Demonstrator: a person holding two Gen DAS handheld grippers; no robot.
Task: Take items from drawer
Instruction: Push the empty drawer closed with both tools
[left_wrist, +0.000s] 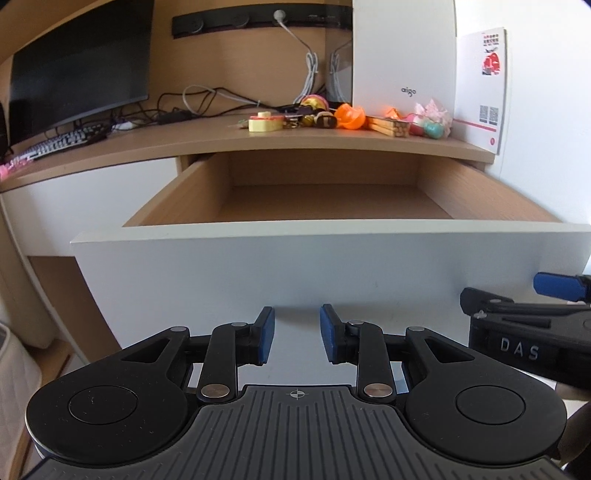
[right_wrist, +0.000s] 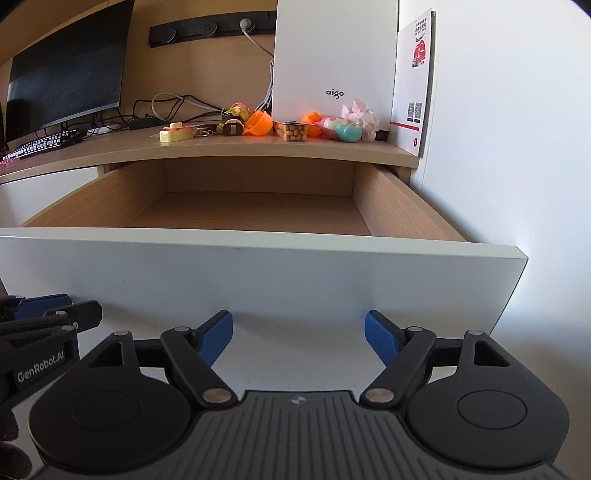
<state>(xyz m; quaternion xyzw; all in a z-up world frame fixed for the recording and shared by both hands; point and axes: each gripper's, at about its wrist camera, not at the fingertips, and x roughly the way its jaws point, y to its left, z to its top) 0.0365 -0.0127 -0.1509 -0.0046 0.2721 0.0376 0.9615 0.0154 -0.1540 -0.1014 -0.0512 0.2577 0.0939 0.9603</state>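
The pulled-out drawer (left_wrist: 332, 192), light wood inside with a flat white front panel, stands open above and ahead of both tongs, and the part of its floor that shows is bare. The left tongs (left_wrist: 297, 334), black with blue pads, hang low before the white front panel, level and pointing straight at it, their pads parted by a narrow gap and gripping nothing. The right tongs (right_wrist: 298, 338) sit at about the same height just to the side, also aimed at the panel, spread wide and empty; in the left view their black body and one blue pad reach in from the right edge. The small toys lie in a row on the light wooden surface (right_wrist: 229, 149) directly above the drawer, well beyond both tongs: a pale yellow block with a red-and-white top (right_wrist: 176, 133), an orange plastic shell (right_wrist: 258, 123), a clear box of tan pellets (right_wrist: 295, 131), a teal rounded toy (right_wrist: 349, 132) and a pink crumpled tuft (right_wrist: 364, 114). Behind them stands a white box marked "aigo" (right_wrist: 334, 62), with a white card bearing red print (right_wrist: 413, 81) leaning beside it. A dark monitor (left_wrist: 79, 62) and a keyboard (left_wrist: 61, 142) occupy the surface's left side.
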